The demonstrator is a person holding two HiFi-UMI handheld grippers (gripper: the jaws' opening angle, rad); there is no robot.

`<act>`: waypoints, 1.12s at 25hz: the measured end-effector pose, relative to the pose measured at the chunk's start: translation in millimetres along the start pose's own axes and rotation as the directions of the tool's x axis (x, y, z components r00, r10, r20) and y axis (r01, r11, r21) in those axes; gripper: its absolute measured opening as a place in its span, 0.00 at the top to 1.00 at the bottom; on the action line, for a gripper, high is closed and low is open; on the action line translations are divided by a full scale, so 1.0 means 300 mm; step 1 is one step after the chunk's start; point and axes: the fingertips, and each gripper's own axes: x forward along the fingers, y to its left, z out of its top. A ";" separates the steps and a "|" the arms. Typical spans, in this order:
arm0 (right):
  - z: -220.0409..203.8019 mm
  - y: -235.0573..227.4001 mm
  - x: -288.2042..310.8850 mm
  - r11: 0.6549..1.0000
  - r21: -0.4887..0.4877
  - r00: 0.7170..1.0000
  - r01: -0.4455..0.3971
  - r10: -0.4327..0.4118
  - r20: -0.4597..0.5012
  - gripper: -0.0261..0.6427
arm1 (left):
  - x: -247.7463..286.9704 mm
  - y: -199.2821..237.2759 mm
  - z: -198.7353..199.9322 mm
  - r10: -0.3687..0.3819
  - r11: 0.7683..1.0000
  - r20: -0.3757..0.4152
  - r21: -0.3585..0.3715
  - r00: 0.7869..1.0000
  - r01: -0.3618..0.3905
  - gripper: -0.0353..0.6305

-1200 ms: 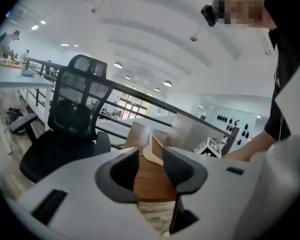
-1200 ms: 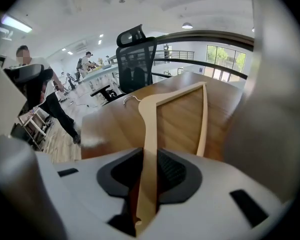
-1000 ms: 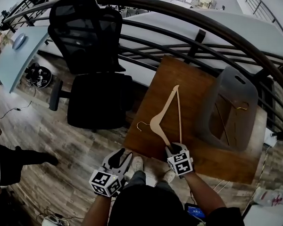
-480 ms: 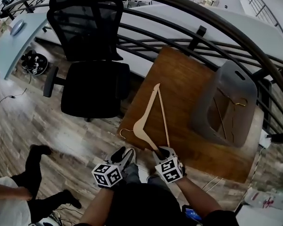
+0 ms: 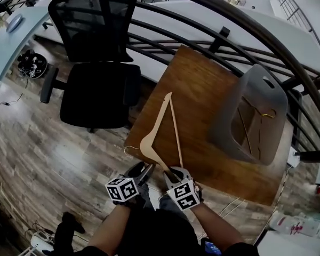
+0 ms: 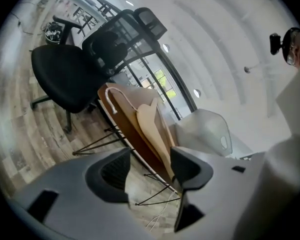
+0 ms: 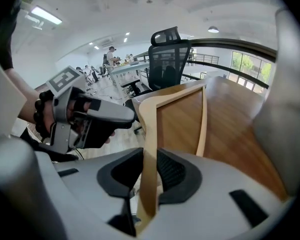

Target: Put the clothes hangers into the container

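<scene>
A pale wooden hanger [image 5: 154, 121] lies over the near left corner of the brown table [image 5: 202, 84], with its metal hook past the edge. My right gripper [image 5: 173, 173] is shut on the hanger's near arm [image 7: 149, 134]; the wood passes between its pads. Just to its left, below the table edge, is my left gripper [image 5: 142, 172]. Its jaws have just been opening and now stand open [image 6: 150, 171] with nothing between them. The grey container [image 5: 229, 122] lies tipped on the table's right side with thin hangers [image 5: 254, 129] inside it.
A black office chair [image 5: 93, 87] stands left of the table on the wood floor. A dark curved railing [image 5: 218, 15] runs behind the table, with white desks beyond it. A person's shoe [image 5: 69, 227] shows at the lower left.
The right gripper has drawn the hanger left toward the table's near corner. The left gripper has sunk, closed in beside the right and opened wider. A bystander at the left has mostly left view.
</scene>
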 end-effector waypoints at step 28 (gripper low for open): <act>0.072 0.146 -0.096 0.976 -0.217 0.992 -0.025 0.050 0.112 0.81 | -0.019 -0.186 0.171 -0.108 0.989 0.114 -0.090 0.987 0.119 0.85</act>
